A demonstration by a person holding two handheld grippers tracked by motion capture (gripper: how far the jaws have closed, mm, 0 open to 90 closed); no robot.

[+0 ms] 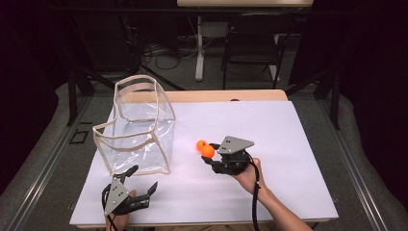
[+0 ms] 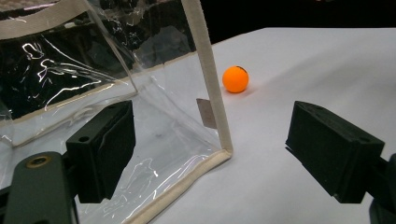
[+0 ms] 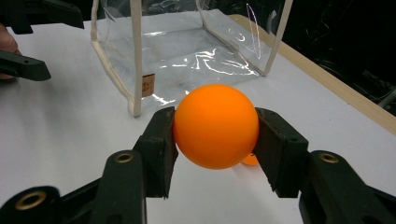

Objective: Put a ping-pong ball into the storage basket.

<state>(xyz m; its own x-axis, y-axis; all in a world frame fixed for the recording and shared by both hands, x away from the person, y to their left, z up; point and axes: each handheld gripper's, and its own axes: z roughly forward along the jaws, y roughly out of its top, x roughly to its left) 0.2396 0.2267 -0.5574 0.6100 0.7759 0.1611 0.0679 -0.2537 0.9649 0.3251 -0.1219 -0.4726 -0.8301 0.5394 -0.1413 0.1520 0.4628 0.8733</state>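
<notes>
Clamped between the right gripper's jaws was one orange ball; a second ball lay outside the empty clear bag, left gripper spread wide.

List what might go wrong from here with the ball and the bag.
The right claw pinches the smooth orange ball only at its sides, so it may squirt out. The second ball on the table could get knocked away. The floppy clear bag may sag, since the left claw is open, not holding it.
</notes>
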